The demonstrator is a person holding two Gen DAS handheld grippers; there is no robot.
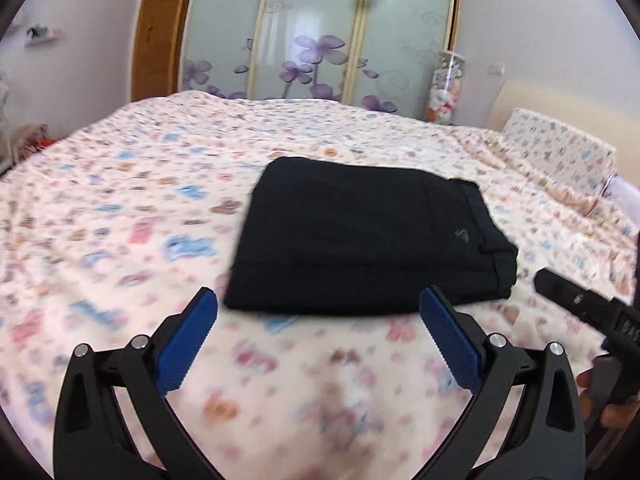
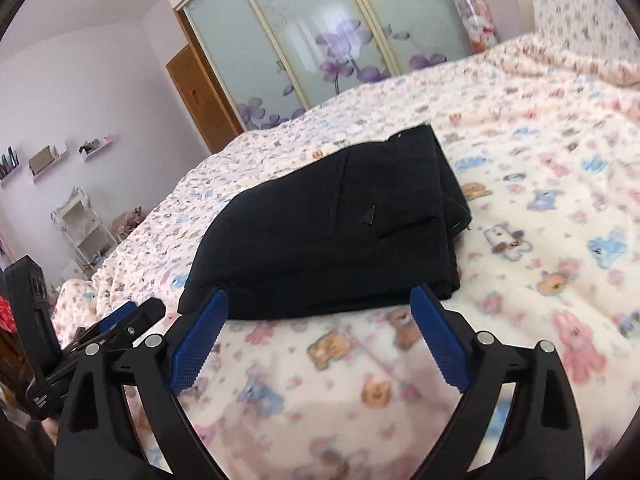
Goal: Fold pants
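Note:
Black pants (image 1: pixel 360 236) lie folded into a compact rectangle on the bed, waistband at the right side. They also show in the right wrist view (image 2: pixel 332 236). My left gripper (image 1: pixel 318 300) is open and empty, held just above the bedspread at the near edge of the pants. My right gripper (image 2: pixel 320 300) is open and empty too, near the pants' front edge. The right gripper shows at the right edge of the left wrist view (image 1: pixel 576 300); the left gripper shows at the left of the right wrist view (image 2: pixel 132 320).
The bed has a pink and blue animal-print bedspread (image 1: pixel 140 220) and a matching pillow (image 1: pixel 560 152) at the headboard. A wardrobe with frosted flowered sliding doors (image 1: pixel 320 32) stands behind the bed. A white shelf rack (image 2: pixel 84 228) stands by the far wall.

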